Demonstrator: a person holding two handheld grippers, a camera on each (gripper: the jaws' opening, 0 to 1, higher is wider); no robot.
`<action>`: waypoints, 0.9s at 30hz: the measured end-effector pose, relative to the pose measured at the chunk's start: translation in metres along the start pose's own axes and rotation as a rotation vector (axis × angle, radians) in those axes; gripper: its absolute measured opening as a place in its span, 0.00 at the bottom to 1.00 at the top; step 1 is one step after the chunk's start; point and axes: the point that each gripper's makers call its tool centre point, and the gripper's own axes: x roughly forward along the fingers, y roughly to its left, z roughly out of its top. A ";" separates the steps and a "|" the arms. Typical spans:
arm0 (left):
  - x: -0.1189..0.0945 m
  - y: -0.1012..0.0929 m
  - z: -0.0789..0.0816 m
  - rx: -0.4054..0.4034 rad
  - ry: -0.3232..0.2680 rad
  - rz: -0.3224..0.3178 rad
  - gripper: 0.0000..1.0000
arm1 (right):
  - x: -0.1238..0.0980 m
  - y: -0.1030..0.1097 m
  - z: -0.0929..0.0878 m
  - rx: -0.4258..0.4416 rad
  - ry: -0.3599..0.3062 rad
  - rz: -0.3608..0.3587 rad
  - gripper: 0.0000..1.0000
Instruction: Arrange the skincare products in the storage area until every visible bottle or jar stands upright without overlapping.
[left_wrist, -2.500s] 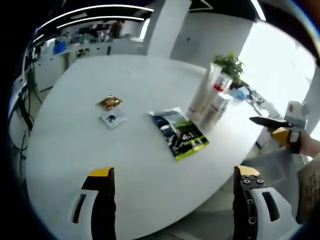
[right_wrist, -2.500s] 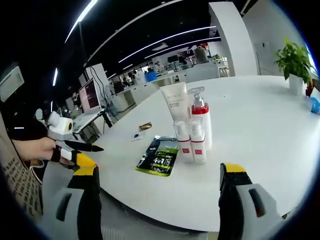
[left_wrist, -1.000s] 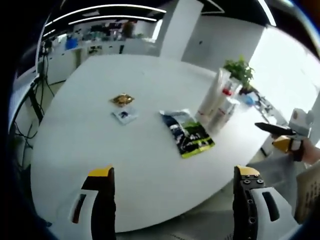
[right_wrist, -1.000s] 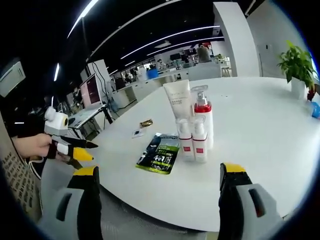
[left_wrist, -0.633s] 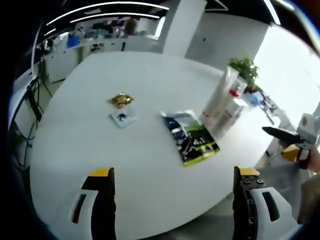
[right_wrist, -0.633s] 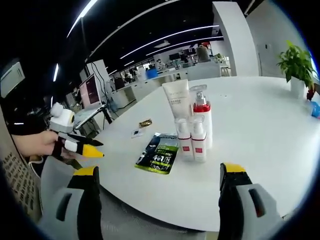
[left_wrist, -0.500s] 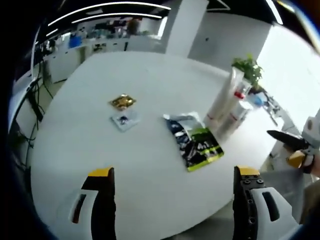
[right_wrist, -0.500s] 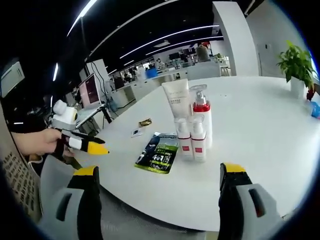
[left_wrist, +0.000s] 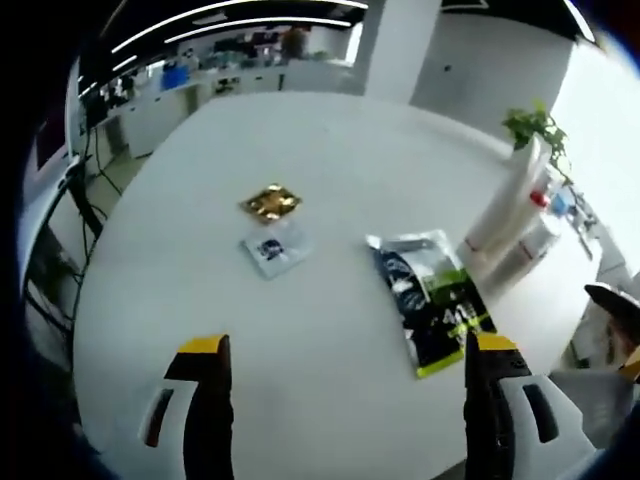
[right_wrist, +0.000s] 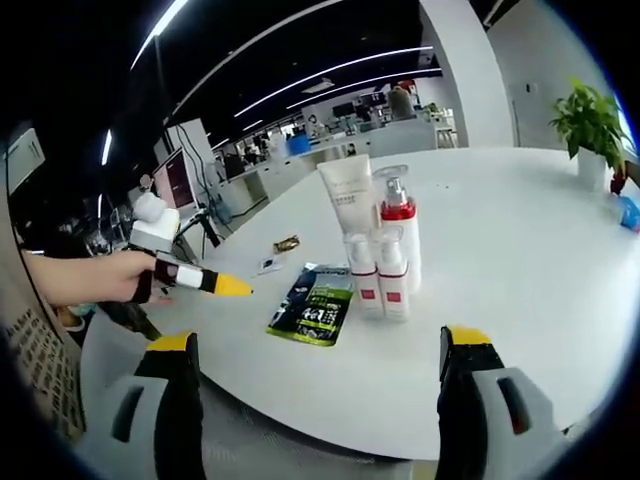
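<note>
Left gripper view: the left gripper (left_wrist: 345, 375) hung over the near edge of the round white table (left_wrist: 200, 240) with its black, yellow-tipped jaws spread wide and nothing between them. At about twelve o'clock from the jaws lay a small gold foil sachet (left_wrist: 271, 202), and just below it, close but apart, a small white-and-blue sachet (left_wrist: 277, 246). At two o'clock a flat dark sheet-mask packet with a green band (left_wrist: 432, 301) lay face up. Past it, toward three o'clock, the cluster of white skincare bottles with red trim (left_wrist: 512, 225) stood at the table's far side.

Right gripper view: the right gripper (right_wrist: 315, 375) also stood open and empty, short of the table edge. Dead ahead at twelve o'clock a tall white tube (right_wrist: 349, 205), a white pump bottle with a red collar (right_wrist: 397, 235) and two small white bottles with red labels (right_wrist: 380, 280) stood upright, packed close; whether they touched could not be told. The dark packet (right_wrist: 314, 306) lay at eleven o'clock, just beside the small bottles. At nine o'clock a hand held the other gripper out over the table's edge, its yellow tip pointing toward the products.

The step in hand seemed an approach. Done well, either gripper would close low on one bottle's body without nudging its close neighbours, since the tall tube looked easiest to topple.
</note>
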 end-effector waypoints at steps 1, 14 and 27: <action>0.002 0.000 0.001 0.000 0.001 0.002 0.95 | 0.000 0.000 0.000 0.002 0.000 -0.002 1.00; 0.041 0.025 0.018 -0.095 0.016 0.108 0.93 | 0.001 -0.004 -0.002 0.014 0.015 -0.025 1.00; 0.072 0.046 0.043 -0.111 -0.028 0.236 0.80 | 0.002 -0.009 -0.005 0.041 0.033 -0.047 1.00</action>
